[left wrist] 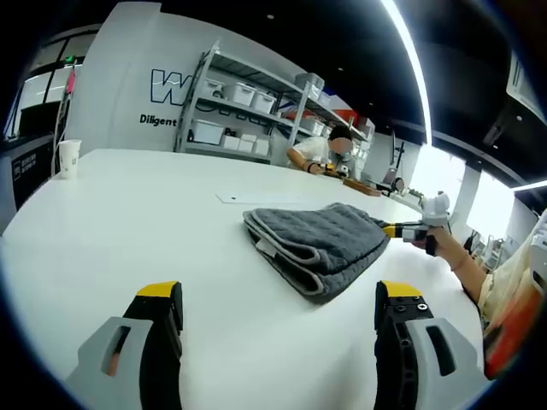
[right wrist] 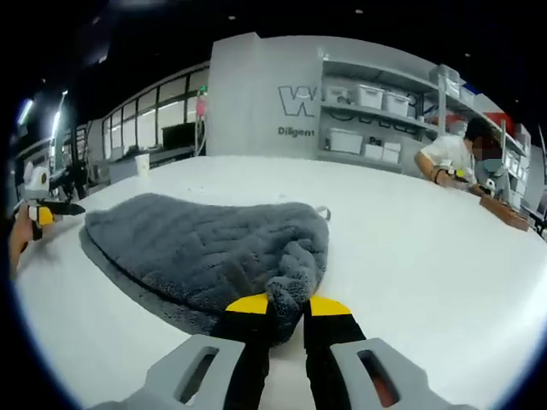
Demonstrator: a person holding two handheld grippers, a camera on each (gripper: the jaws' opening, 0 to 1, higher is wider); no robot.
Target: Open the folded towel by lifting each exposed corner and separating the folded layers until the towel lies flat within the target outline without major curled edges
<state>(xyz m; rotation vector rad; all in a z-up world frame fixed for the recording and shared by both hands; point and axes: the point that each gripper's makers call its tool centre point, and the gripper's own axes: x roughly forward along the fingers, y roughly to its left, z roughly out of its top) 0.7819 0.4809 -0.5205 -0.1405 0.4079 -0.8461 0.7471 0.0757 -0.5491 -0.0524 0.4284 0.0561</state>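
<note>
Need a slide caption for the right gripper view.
Right tool pinching a bunched edge of the folded grey towel on the white table.

White table (left wrist: 128,222) — storage shelving (left wrist: 248,111), ceiling light strip (left wrist: 410,60).

We see a bright room: a long ceiling light strip (left wrist: 417,64) glares white above the counter (left wrist: 128,222), which is washed pale, nearly overexposed. The towel (right wrist: 214,248) casts a soft, thin shadow beside itself. Windows (left wrist: 491,205) beyond the towel blow out. Fisheye bending curves the shelving (left wrist: 248,107); edges smear slightly.
</note>
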